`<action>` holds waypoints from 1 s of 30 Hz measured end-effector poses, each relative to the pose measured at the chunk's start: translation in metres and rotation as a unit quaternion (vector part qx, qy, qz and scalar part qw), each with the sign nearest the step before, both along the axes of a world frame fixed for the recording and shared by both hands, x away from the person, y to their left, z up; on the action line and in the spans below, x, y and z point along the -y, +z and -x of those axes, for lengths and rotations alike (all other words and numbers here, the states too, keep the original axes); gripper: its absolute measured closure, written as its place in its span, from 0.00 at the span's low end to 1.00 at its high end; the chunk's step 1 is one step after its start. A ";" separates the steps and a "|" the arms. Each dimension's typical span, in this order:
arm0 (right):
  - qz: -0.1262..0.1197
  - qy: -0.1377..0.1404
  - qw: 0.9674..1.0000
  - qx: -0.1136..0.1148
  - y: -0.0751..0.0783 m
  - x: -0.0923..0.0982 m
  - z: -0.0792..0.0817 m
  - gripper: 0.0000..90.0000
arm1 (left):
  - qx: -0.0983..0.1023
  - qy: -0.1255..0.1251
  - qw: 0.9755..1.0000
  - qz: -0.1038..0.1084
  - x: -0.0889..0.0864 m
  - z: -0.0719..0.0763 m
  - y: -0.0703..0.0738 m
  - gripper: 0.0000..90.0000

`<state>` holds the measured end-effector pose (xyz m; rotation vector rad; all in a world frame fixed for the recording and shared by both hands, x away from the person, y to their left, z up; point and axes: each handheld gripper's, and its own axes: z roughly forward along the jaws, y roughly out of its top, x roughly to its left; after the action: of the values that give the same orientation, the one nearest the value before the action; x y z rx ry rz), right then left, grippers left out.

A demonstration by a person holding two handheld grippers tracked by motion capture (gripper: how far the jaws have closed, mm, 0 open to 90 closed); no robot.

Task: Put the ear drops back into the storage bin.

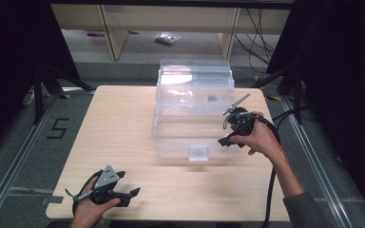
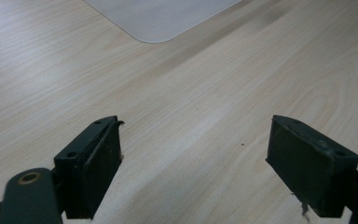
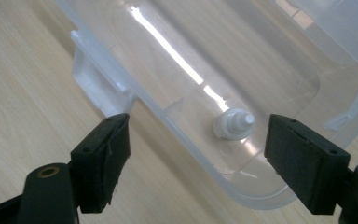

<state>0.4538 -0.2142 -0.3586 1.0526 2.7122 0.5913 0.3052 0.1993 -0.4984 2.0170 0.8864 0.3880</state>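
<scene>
cap [image 3: 233,125] in box [image 3: 279,196], box mid-table [image 1: 123,123]

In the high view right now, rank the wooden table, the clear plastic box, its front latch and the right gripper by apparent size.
1. Wooden table, by far the largest.
2. Clear plastic box, open, with its lid raised behind.
3. Right gripper, hanging over the box's right end, jaws open.
4. Front latch, the smallest.

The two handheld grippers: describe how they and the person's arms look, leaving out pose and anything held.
Both are black tools. The left gripper carries a grey three-cornered plate on top. The right gripper has a thin grey piece sticking up and a black cable trailing toward the table's near edge. Up close, the fingers are blocky black pads with small screw holes. The right arm wears a grey sleeve.
</scene>
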 end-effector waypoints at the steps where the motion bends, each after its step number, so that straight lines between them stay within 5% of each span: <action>1: -0.001 0.003 1.000 0.001 0.000 0.000 0.000 0.26 | 0.000 0.000 1.000 0.000 0.000 0.000 0.000 0.19; 24: -0.032 0.013 0.999 0.016 -0.007 0.003 0.025 0.25 | 0.001 0.000 1.000 -0.001 0.000 0.000 0.000 0.19; 27: -0.032 -0.004 0.999 0.009 -0.009 0.002 0.030 0.25 | 0.001 0.000 1.000 -0.001 0.000 0.000 0.000 0.19; 30: -0.037 0.012 0.999 0.018 -0.010 0.002 0.033 0.25 | 0.000 0.000 1.000 0.000 0.000 0.000 0.000 0.19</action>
<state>0.4205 -0.2160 -0.3689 1.0182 2.6952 0.7127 0.3050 0.1994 -0.4983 2.0170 0.8864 0.3894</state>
